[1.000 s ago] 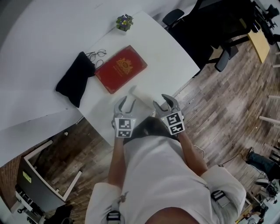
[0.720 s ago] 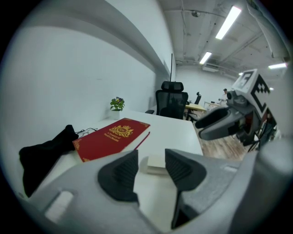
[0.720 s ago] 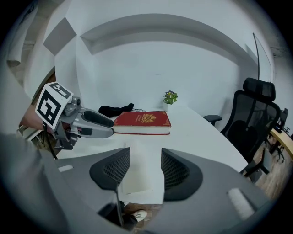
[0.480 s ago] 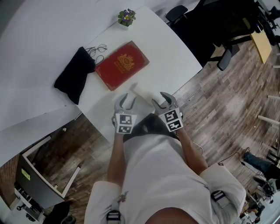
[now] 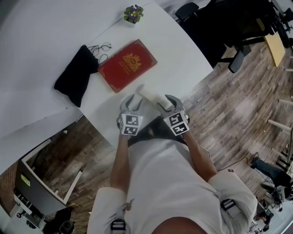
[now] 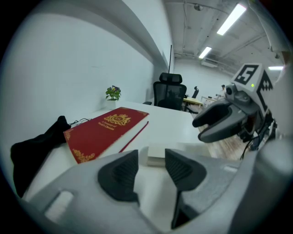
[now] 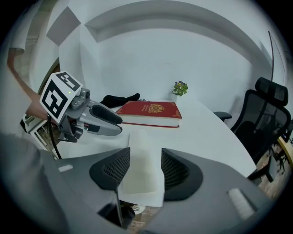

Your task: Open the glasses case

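Note:
The white glasses case lies closed on the white table, near its front edge. My right gripper straddles the case's near right end; in the right gripper view the case lies between the spread jaws of this gripper, and I see no squeeze on it. My left gripper stands open just left of the case. In the left gripper view the case's end shows past the gap of the left gripper, and the right gripper hangs over the far end.
A red book lies just beyond the case. Left of it are a black pouch and spectacles. A small potted plant stands at the far end. Black office chairs stand right of the table over wooden floor.
Both grippers have sunk toward the table and closed in on the case, the right one coming over its end. The case itself has not moved.

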Tool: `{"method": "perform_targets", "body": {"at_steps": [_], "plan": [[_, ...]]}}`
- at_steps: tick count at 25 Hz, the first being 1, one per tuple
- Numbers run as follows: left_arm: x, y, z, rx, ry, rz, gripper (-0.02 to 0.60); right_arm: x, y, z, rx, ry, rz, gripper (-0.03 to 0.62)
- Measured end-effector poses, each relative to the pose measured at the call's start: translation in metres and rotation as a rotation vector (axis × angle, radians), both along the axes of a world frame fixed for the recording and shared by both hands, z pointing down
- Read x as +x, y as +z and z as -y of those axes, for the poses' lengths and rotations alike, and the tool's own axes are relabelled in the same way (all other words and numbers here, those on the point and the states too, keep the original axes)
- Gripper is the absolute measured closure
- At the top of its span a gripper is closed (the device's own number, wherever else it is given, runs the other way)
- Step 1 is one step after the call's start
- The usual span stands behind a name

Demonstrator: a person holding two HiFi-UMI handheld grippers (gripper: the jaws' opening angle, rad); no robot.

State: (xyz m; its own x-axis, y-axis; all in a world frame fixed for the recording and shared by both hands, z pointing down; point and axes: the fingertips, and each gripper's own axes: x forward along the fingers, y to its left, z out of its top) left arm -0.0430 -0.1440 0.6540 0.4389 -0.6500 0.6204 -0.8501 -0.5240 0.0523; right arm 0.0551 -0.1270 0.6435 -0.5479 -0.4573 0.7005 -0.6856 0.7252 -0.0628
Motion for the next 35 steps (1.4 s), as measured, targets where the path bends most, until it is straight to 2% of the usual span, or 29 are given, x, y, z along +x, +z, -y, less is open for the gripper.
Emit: {"method": "perform_targets", "body": {"at_steps": [4, 9, 18, 35], "plan": [[0.001, 0.007, 0.003, -0.010, 0.011, 0.004, 0.399, -0.004, 0.007, -0.001, -0.017, -0.020, -0.006, 0.388], [0.003, 0.014, 0.006, -0.034, 0.025, 0.006, 0.399, -0.010, 0.016, -0.002, -0.038, -0.049, -0.023, 0.352], [0.003, 0.035, 0.001, -0.109, 0.035, 0.027, 0.397, -0.016, 0.031, -0.005, -0.069, -0.096, -0.053, 0.326], [0.002, 0.049, 0.001, -0.127, 0.031, 0.039, 0.397, -0.023, 0.057, -0.014, -0.110, -0.129, -0.128, 0.250]]}}
